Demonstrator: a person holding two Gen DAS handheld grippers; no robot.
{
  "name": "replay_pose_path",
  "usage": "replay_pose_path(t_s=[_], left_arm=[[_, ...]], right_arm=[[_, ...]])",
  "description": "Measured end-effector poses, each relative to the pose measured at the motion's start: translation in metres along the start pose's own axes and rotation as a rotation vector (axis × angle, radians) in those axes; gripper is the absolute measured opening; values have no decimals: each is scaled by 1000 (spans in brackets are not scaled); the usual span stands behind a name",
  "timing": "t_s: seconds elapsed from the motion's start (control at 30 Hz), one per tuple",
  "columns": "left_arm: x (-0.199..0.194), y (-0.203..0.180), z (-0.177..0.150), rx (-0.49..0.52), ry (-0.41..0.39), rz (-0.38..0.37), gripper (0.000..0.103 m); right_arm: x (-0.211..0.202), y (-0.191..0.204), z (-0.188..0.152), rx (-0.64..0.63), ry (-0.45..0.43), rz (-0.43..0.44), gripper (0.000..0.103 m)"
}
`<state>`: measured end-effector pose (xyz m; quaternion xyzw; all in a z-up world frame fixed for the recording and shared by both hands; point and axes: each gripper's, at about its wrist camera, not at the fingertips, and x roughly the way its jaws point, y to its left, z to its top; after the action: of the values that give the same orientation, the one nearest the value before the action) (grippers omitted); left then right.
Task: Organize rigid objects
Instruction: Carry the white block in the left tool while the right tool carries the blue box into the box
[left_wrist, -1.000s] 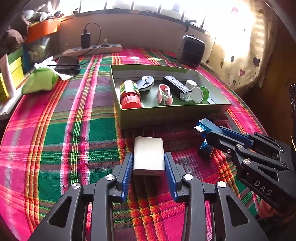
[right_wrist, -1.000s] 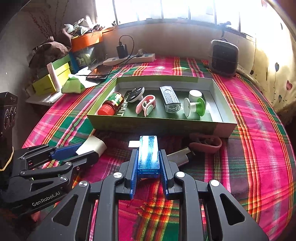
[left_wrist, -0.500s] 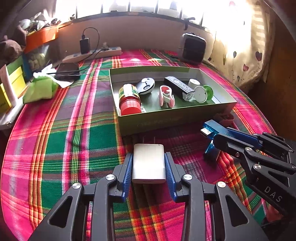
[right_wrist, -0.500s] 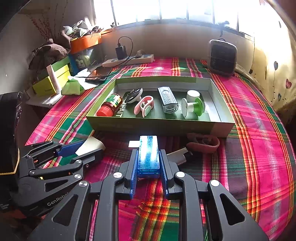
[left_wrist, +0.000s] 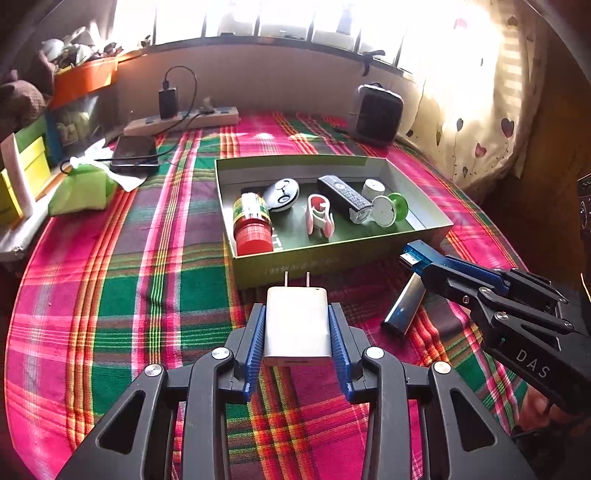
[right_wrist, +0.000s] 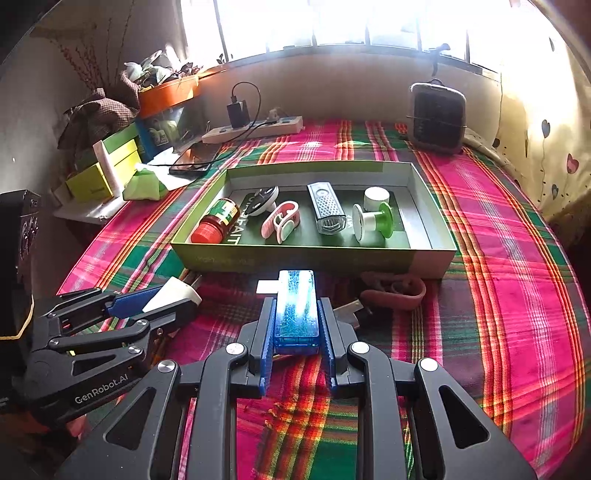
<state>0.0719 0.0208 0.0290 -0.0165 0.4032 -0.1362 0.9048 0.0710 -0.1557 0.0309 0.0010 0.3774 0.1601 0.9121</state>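
My left gripper (left_wrist: 296, 308) is shut on a white wall charger (left_wrist: 297, 328), which points its two prongs at the green box (left_wrist: 332, 258). It also shows at the left of the right wrist view, where the left gripper (right_wrist: 173, 295) holds the charger (right_wrist: 168, 293). My right gripper (right_wrist: 296, 301) is shut on a blue translucent USB adapter (right_wrist: 296, 310), just short of the green box's front wall (right_wrist: 314, 256). The box holds a red-capped bottle (left_wrist: 253, 221), a pink and white clip (left_wrist: 318, 214), a dark remote (left_wrist: 343, 192) and a green and white spool (left_wrist: 389, 210).
A silver and blue stick (left_wrist: 404, 308) lies on the plaid cloth under the right gripper (left_wrist: 424, 264). A pinkish band (right_wrist: 399, 291) lies in front of the box. A power strip (left_wrist: 181, 122), a phone (left_wrist: 135, 151), a small heater (left_wrist: 376, 114) and stacked boxes (left_wrist: 22, 170) line the far and left edges.
The left jaws closed in on the white charger and it came up off the cloth, so its prongs now show. The right gripper kept its hold on the blue adapter.
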Motion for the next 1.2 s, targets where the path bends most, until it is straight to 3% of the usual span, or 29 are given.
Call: replay_pose_path(t_s=[0.33, 0.63, 1.2], left_arm=[[5, 3, 33, -12, -29, -33, 32], [28, 5, 61, -12, -25, -33, 32], [72, 3, 79, 3, 29, -30, 32]], right_arm=[[-12, -29, 27, 53, -57, -30, 23], [3, -64, 62, 109, -72, -66, 23], [69, -94, 102, 112, 12, -59, 23]])
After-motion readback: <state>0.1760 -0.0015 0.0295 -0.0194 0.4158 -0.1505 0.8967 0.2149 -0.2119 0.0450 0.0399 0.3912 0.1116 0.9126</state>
